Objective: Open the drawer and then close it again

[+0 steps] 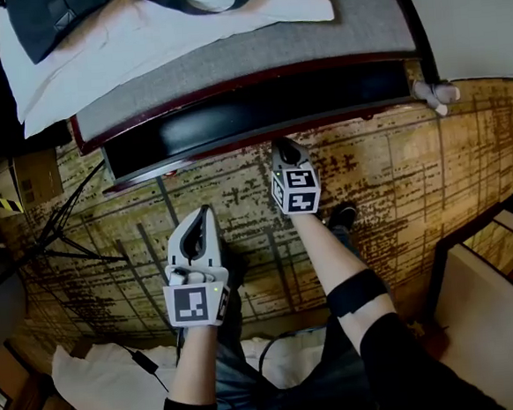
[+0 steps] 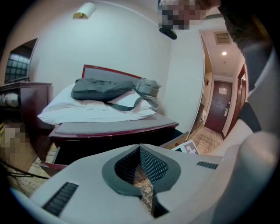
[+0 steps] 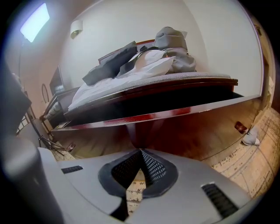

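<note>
The under-bed drawer (image 1: 232,122) stands pulled out, its dark inside showing behind a red-brown front board (image 1: 191,159). My right gripper (image 1: 284,145) is shut with nothing in it, and its tip is right at the middle of that front board; contact cannot be told. In the right gripper view, the board (image 3: 183,131) fills the space just ahead of the shut tip of the right gripper (image 3: 140,151). My left gripper (image 1: 207,212) is also shut and empty, hanging over the carpet a short way back from the drawer. The left gripper view looks over its tip (image 2: 140,148) at the open drawer (image 2: 100,151).
The bed (image 1: 252,41) above the drawer carries white pillows and a grey bag (image 2: 109,87). White slippers (image 1: 435,94) lie by the drawer's right end. A cardboard box (image 1: 24,178) and black stand legs (image 1: 73,232) are at the left, pale furniture (image 1: 494,296) at the right.
</note>
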A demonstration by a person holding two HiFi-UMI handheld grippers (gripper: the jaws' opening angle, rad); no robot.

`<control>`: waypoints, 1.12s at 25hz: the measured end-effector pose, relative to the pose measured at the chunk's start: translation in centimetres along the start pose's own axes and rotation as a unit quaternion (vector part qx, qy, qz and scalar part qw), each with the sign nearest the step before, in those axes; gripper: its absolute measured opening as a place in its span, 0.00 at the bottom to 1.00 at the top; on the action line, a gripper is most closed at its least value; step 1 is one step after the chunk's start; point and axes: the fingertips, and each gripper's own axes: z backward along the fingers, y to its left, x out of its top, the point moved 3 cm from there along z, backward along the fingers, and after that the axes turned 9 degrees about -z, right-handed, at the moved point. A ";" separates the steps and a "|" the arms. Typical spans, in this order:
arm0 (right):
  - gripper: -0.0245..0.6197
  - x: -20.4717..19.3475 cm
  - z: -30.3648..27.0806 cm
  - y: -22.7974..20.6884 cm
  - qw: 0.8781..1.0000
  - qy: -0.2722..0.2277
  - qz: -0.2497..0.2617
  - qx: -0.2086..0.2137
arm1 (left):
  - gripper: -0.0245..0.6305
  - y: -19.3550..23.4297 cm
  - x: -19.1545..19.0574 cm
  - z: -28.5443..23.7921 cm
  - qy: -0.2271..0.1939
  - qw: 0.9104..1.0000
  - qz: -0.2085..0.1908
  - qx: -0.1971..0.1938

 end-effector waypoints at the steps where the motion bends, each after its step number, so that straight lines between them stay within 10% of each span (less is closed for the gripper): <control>1: 0.04 0.5 -0.5 0.0 1.000 -0.001 0.001 0.000 | 0.04 0.3 -0.2 0.0 0.002 1.000 -0.004 0.002; 28: 0.04 8.4 -8.3 0.4 0.998 0.032 0.050 -0.004 | 0.04 4.7 0.7 -0.6 -0.011 0.999 0.002 0.034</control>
